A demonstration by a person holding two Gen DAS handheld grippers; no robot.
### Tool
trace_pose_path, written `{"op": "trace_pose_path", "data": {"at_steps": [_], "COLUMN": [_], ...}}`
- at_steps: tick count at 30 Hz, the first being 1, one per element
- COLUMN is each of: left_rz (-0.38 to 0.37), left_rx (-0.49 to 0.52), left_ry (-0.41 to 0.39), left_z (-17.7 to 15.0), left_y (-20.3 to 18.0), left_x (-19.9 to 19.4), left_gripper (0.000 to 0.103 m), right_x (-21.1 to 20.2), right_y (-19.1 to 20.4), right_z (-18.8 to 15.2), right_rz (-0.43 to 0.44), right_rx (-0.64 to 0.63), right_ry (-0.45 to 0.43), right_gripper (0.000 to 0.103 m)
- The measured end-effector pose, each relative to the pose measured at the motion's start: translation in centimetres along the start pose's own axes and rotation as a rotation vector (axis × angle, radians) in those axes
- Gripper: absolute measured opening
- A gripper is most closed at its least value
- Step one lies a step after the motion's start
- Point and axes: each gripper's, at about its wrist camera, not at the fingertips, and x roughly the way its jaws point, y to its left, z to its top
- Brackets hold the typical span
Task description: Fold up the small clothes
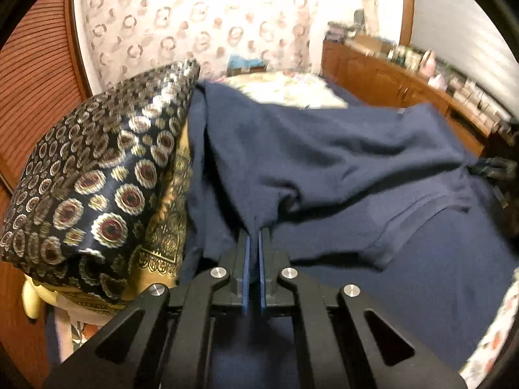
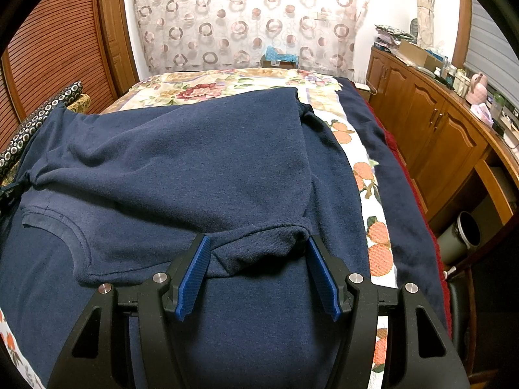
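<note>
A navy blue shirt (image 2: 201, 175) lies on a floral bedspread (image 2: 227, 87), its lower part folded up over the body. In the left wrist view my left gripper (image 1: 254, 231) is shut on a pinched fold of the shirt (image 1: 324, 162), which rises from the jaws. In the right wrist view my right gripper (image 2: 258, 243) is open, its blue fingers (image 2: 194, 269) on either side of a bunched edge of the shirt, not closed on it. The neckline (image 2: 65, 227) shows at the left.
A dark patterned cushion (image 1: 97, 178) sits close to the left of my left gripper. Wooden cabinets (image 2: 438, 136) with clutter on top run along the right of the bed. A circle-patterned curtain (image 2: 246, 16) hangs behind. A grey bin (image 2: 464, 233) stands on the floor.
</note>
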Motion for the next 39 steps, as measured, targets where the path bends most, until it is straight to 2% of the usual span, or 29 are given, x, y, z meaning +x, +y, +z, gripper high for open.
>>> {"op": "trace_pose_path", "data": {"at_steps": [6,10,14,15,16,17,18,19,21,26,29,35,39], "left_rz": [-0.062,-0.050,-0.039,-0.040,-0.046,-0.050,-0.070,-0.083,-0.094,-0.146,-0.158,-0.168,-0.166], "left_rx": [-0.027,-0.008,-0.012,-0.010,-0.011,-0.016,-0.025,-0.027,-0.025,-0.029,-0.026,-0.047,-0.067], "left_ry": [-0.081,-0.106,-0.113,-0.115,-0.116,-0.120,-0.129,-0.133,-0.154,-0.203,-0.227,-0.242,-0.219], "left_z": [1.0,1.2,1.3,1.1,1.0,0.9,0.8,0.8,0.7,0.7,0.0,-2.5,-5.0], "left_y": [0.0,-0.2,-0.1,-0.1,0.0,0.0,0.1,0.1,0.0,0.1,0.4,1.4,1.8], "left_x": [-3.5,-4.6,-4.7,-4.7,-4.7,-4.8,-5.2,-5.6,-6.8,-10.2,-12.2,-14.6,-15.2], "left_gripper": [0.005,0.005,0.005,0.005,0.005,0.005,0.005,0.005,0.005,0.005,0.005,0.005,0.005], "right_x": [0.0,-0.2,0.5,0.8,1.1,1.0,0.9,0.6,-0.8,-6.1,-9.1,-13.1,-15.0], "right_y": [-0.7,-1.9,-1.7,-1.7,-1.6,-1.4,-1.3,-1.3,-1.5,-1.8,-1.7,-1.7,-1.9], "right_z": [0.1,0.3,0.6,0.7,0.7,0.7,0.7,0.8,0.8,-0.2,-1.3,-5.3,-7.3], "right_rz": [-0.015,0.078,0.062,0.067,0.064,0.043,0.049,0.075,0.088,0.119,0.133,0.169,0.185], "right_rx": [0.031,0.120,0.114,0.113,0.107,0.091,0.081,0.079,0.086,0.076,0.060,0.035,0.019], "right_ry": [-0.012,-0.031,-0.023,-0.014,-0.003,-0.007,-0.009,-0.013,-0.048,-0.180,-0.221,-0.232,-0.225], "right_gripper": [0.063,0.063,0.063,0.058,0.046,0.040,0.019,0.013,0.010,0.008,0.008,0.008,0.008]}}
